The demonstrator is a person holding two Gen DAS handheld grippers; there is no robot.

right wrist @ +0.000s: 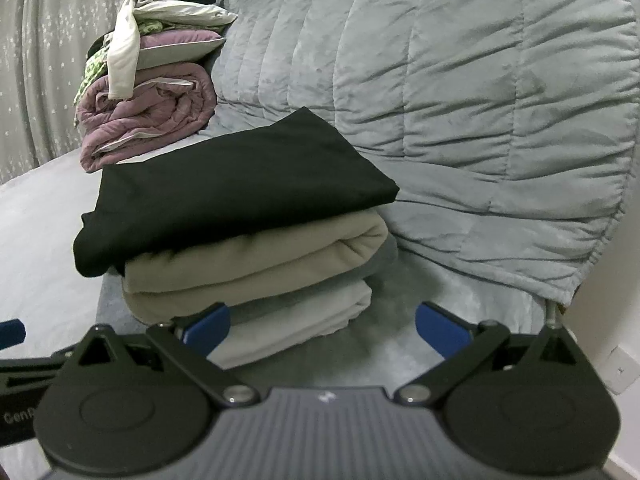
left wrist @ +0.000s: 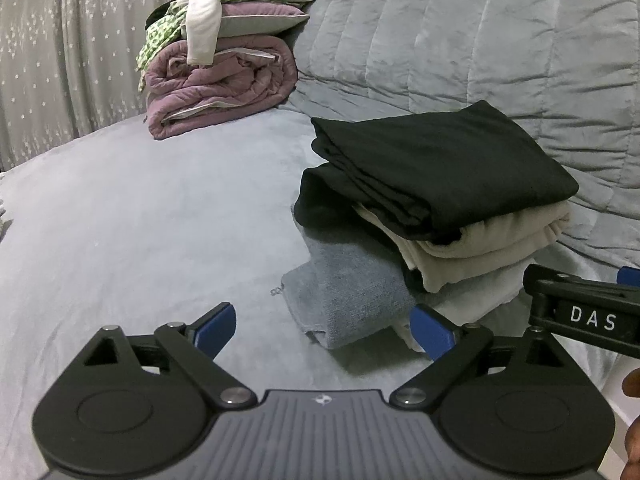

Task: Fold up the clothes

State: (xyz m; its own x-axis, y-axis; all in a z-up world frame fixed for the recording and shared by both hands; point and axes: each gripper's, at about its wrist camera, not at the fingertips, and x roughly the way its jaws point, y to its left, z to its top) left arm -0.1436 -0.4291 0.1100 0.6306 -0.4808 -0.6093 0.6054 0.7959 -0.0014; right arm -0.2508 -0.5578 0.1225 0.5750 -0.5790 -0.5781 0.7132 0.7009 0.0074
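Both of my tools hover empty over the pale grey plush bed cover [left wrist: 120,220]. The left gripper [left wrist: 324,328] has its blue-padded jaws spread wide with nothing between them, and the right gripper [right wrist: 322,326] stands equally spread and empty. Just beyond them sits the stack of folded clothes [right wrist: 256,264], a black folded garment [left wrist: 440,168] on top, a beige fleece layer [right wrist: 256,256] beneath, then paler pieces and a blue-grey towel [left wrist: 344,284] at the base, squared up, I judge, so it stands steady. Far back, an unfolded heap of pale and green garments [left wrist: 208,8] rests on a rolled mauve quilt [left wrist: 216,88], likely awaiting its turn. The heap's black item is cut off at the frame edge; the stack's lowest layers are hard to separate.
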